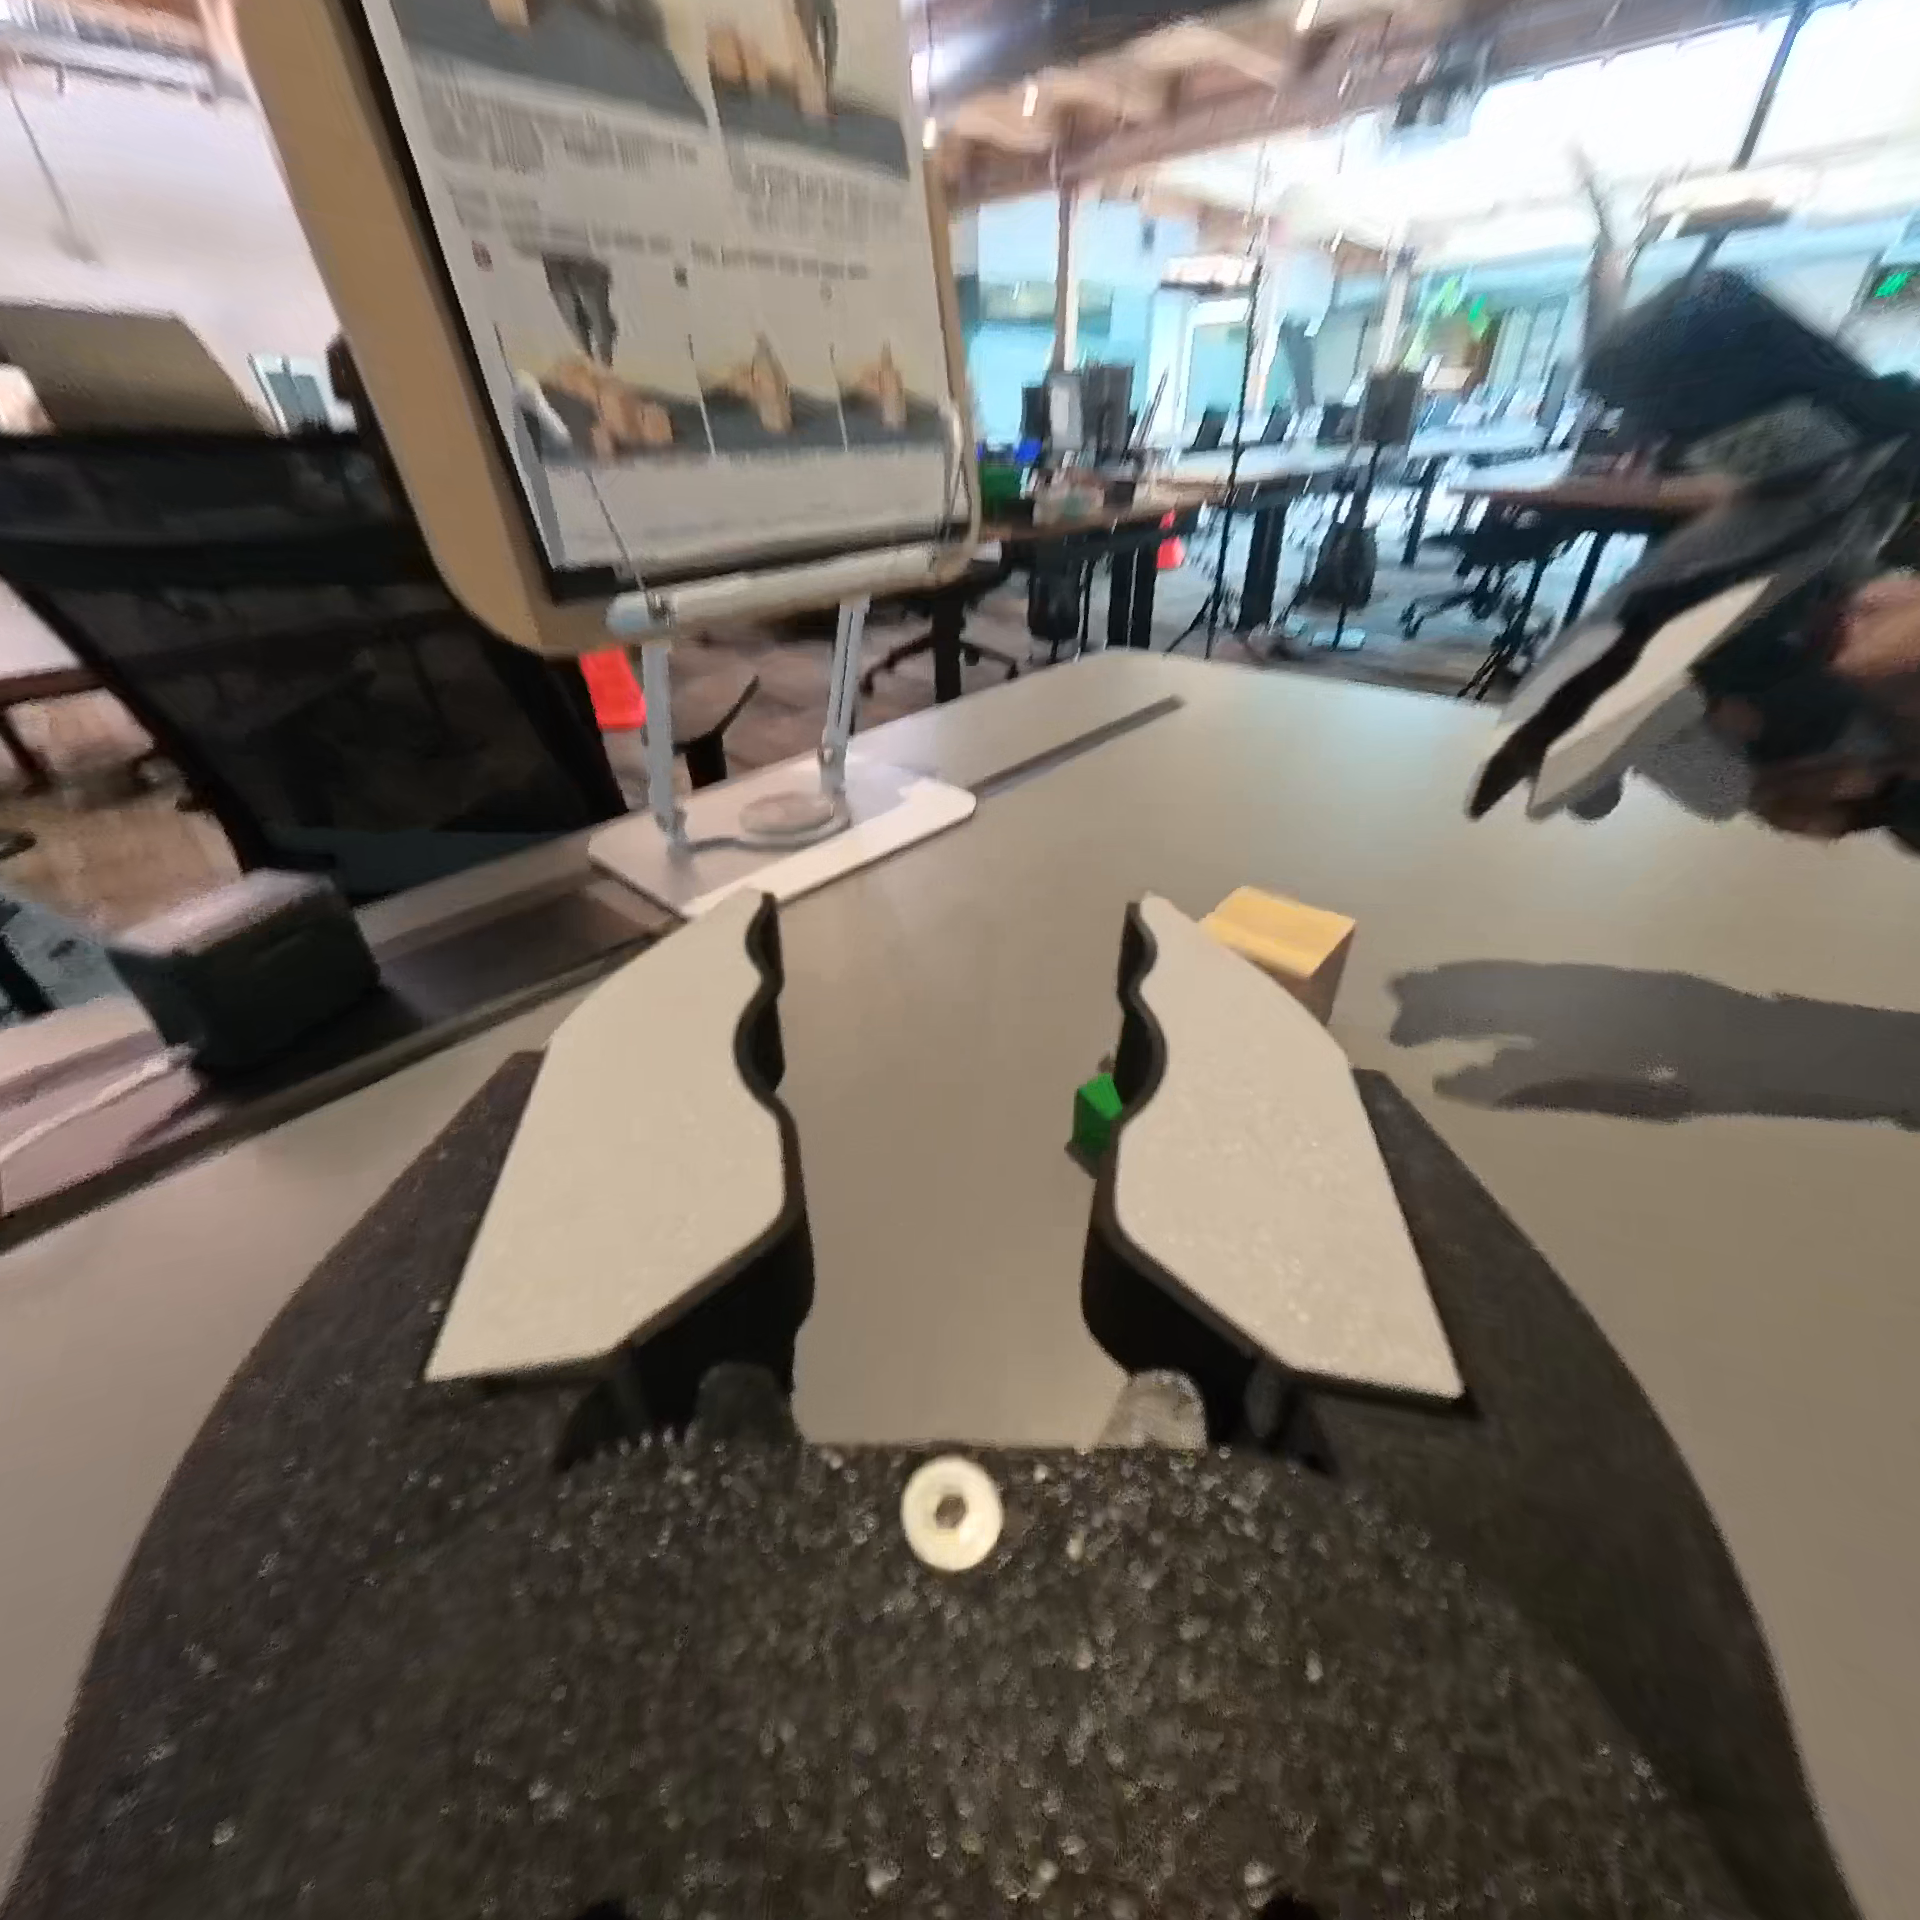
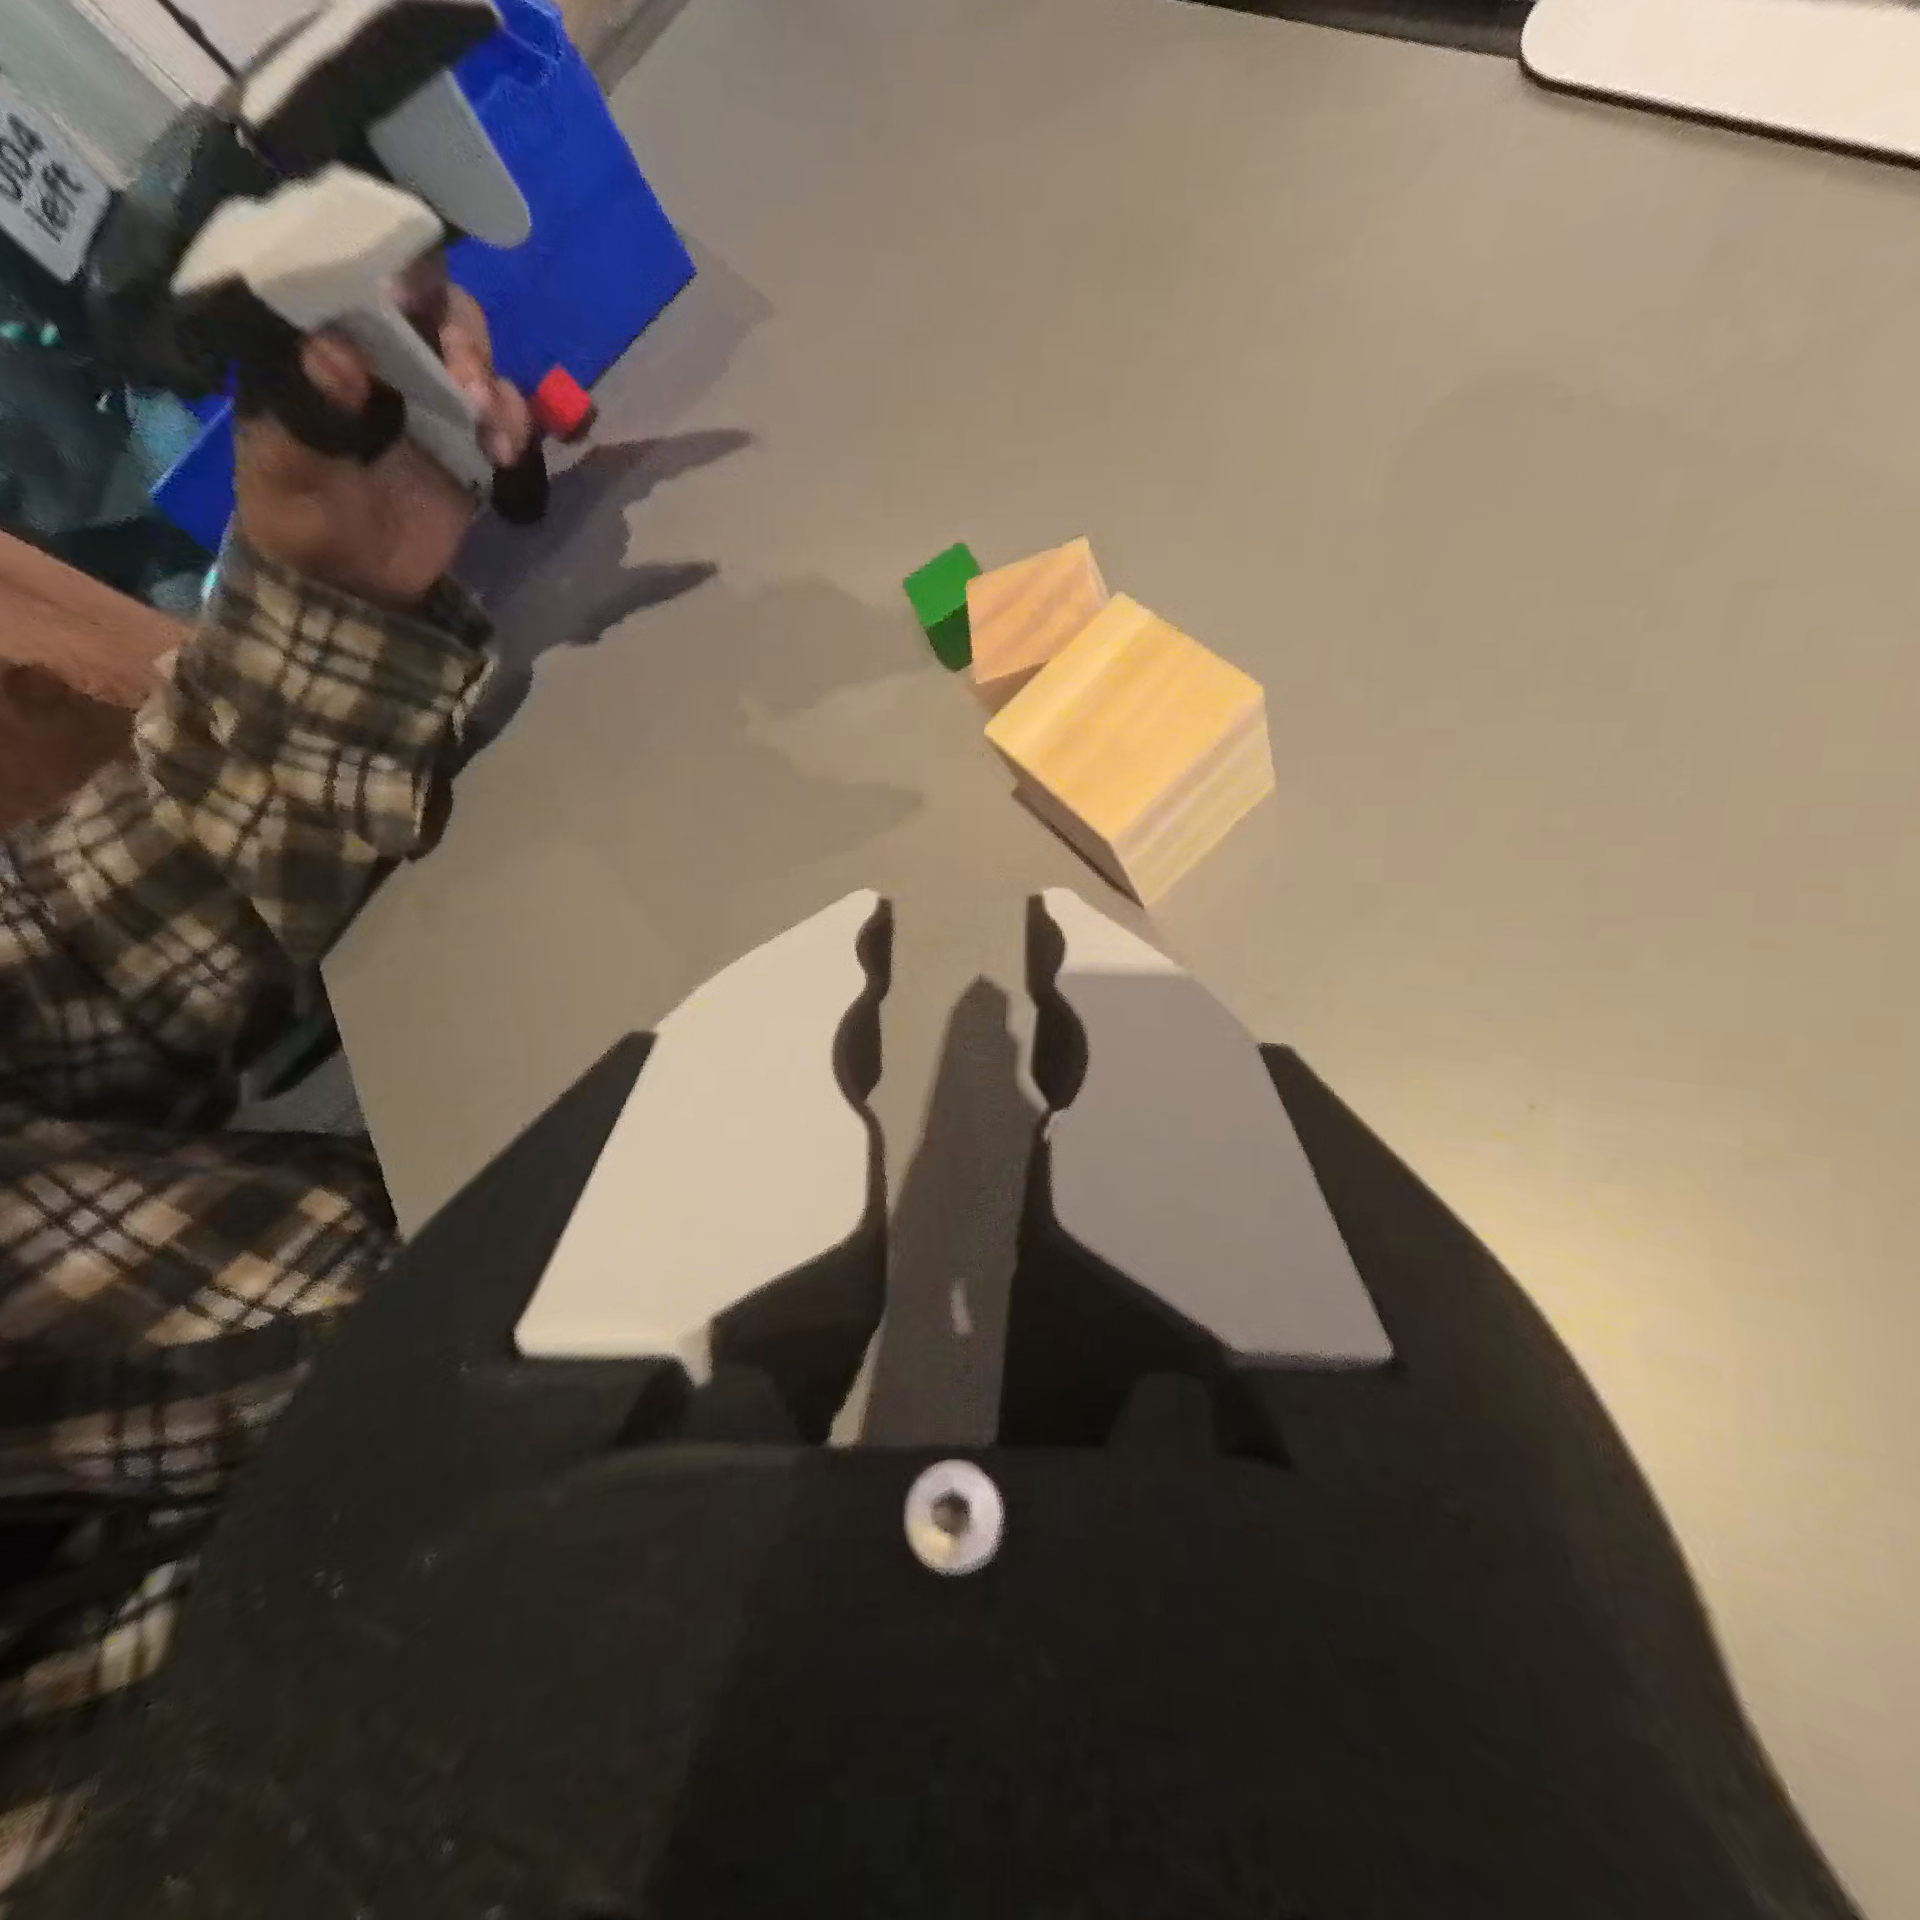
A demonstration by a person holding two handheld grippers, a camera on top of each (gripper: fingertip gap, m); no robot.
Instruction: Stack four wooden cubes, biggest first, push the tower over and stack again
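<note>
Bare table [image 2: 1455, 468] lies open right of the cube cluster [image 2: 1132, 727]. On its left, the left gripper [image 2: 457, 343] and blue box [image 2: 582, 239] obstruct.

From my right wrist camera, three cubes lie in a row on the grey table [image 2: 1455, 468]. The large pale wooden cube [image 2: 1132, 743] is the nearest and is tilted. Just behind it, touching, is the smaller pale wooden cube [image 2: 1034, 613], and at its far left side is the small green cube [image 2: 943, 603]. Far to the left, well apart from them, the small red cube [image 2: 561, 400] lies before the blue box [image 2: 582, 239]. The left gripper [image 2: 499, 468] hangs above the table near the red cube. In the left wrist camera, a tablet on a metal stand [image 1: 675, 312] stands on the far left of the table.
</note>
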